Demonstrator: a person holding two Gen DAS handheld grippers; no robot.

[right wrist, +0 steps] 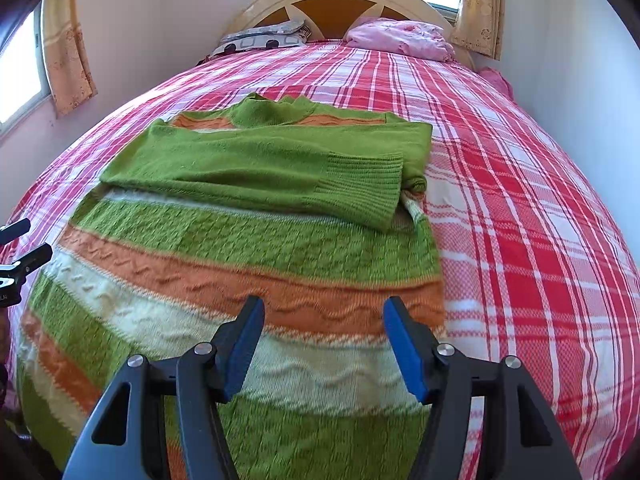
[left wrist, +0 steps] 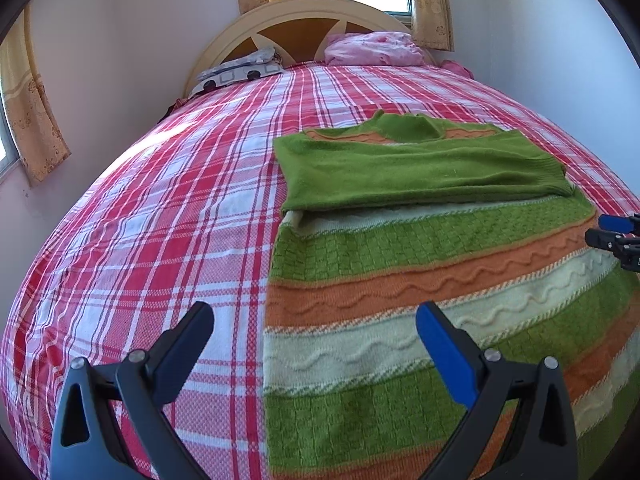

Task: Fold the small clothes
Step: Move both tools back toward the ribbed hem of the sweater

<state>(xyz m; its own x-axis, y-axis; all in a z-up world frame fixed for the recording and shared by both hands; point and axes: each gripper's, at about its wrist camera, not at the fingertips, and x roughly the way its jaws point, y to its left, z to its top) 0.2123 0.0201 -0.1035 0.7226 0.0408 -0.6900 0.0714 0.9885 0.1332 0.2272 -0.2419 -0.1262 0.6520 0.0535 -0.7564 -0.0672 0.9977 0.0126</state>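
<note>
A knitted sweater (left wrist: 420, 264) with green, orange and cream stripes lies flat on the bed, its two green sleeves (left wrist: 400, 168) folded across the chest. It also shows in the right wrist view (right wrist: 256, 248). My left gripper (left wrist: 316, 324) is open and empty, above the sweater's lower left edge. My right gripper (right wrist: 324, 316) is open and empty, above the sweater's lower right part. The right gripper shows at the right edge of the left wrist view (left wrist: 616, 236). The left gripper shows at the left edge of the right wrist view (right wrist: 20, 248).
The bed has a red and white plaid cover (left wrist: 160, 240). A grey patterned pillow (left wrist: 240, 70) and a pink bundle of cloth (left wrist: 372, 48) lie by the headboard (left wrist: 304, 12). Walls stand close on both sides, with curtained windows (right wrist: 64, 40).
</note>
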